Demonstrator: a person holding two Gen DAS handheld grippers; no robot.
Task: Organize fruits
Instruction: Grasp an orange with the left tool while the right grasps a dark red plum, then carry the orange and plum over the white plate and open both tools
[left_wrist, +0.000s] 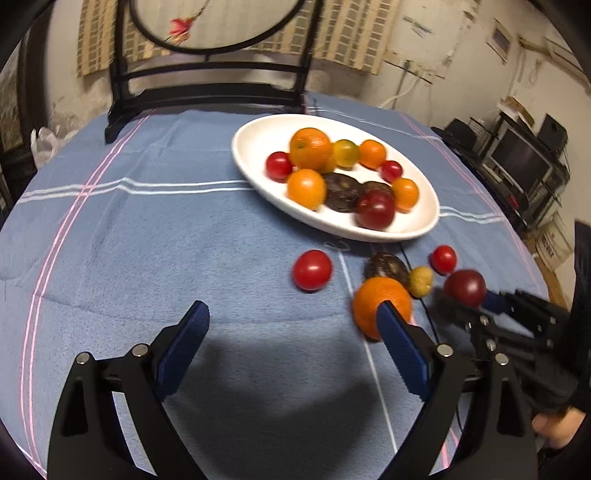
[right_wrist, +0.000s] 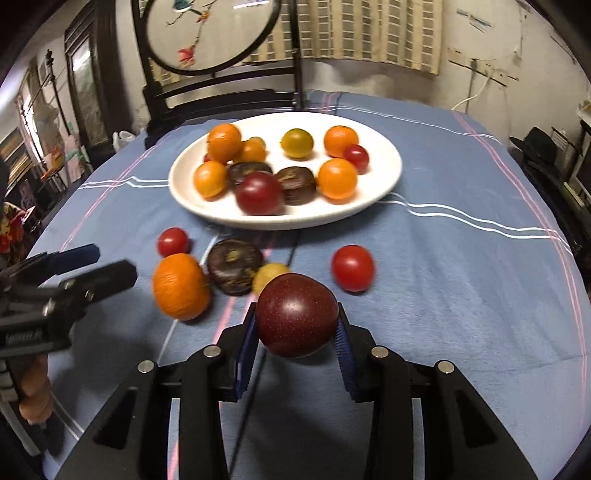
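The plate (right_wrist: 384, 184) sits behind 5 loose fruits on the tablecloth (right_wrist: 461, 295) (screen stand (right_wrist: 221, 92) farthest back).

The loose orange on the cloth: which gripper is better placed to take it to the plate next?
Left. The left gripper is open beside the orange; the right gripper already holds a plum.

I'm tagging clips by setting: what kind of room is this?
Probably a lived-in home room: a round table under a blue cloth, an embroidered screen in a dark wooden stand, and a TV on a cluttered shelf.
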